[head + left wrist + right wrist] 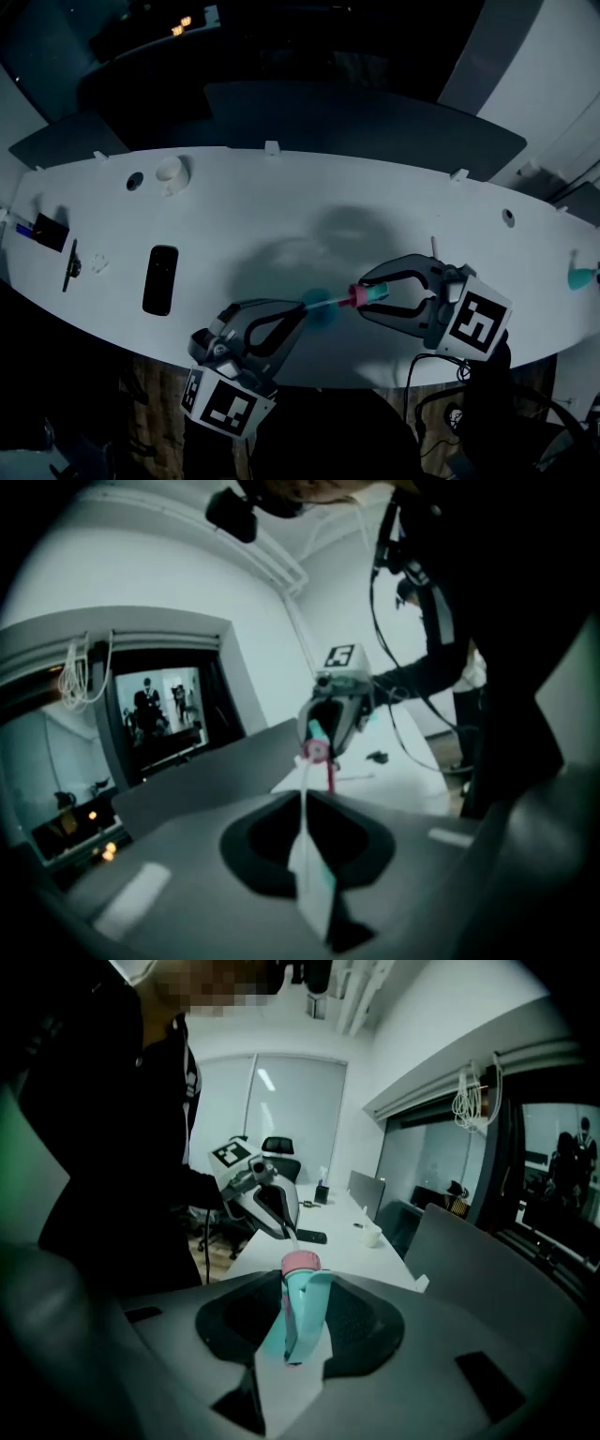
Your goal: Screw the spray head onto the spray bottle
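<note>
Spray head (373,293) is at lower centre-right of the head view, held above the table (281,206). My right gripper (364,297) has it: jaws wide but clamped on the teal body, with the pink collar (357,297) poking past the tips toward frame left.

The dip tube (328,302) runs from the collar left into my left gripper (300,315). Those jaws are fully closed and pinch the thin tube near its free end. So the head is bridged between both grippers.

Spray bottle: I can't place it. A teal object (582,276) sits at the far right table edge, too small to say if that's it. Neither jaw holds a bottle.

Also on the table, well clear at frame left: a black phone (160,279) and a white cup (171,173).

Risks as I judge them:
- The tube is thin and soft. If my grippers drift apart or twist against each other, it kinks or pulls out of the collar.
- A hard pinch on the tube could flatten it, and then it won't feed into a bottle neck cleanly.
- The right grip is on an uneven trigger body, so side load from the tube could rotate the head in the pads.
- Both jaws are busy, so the left has to let go before anything can steady a bottle. Once it does, the tube may whip.
</note>
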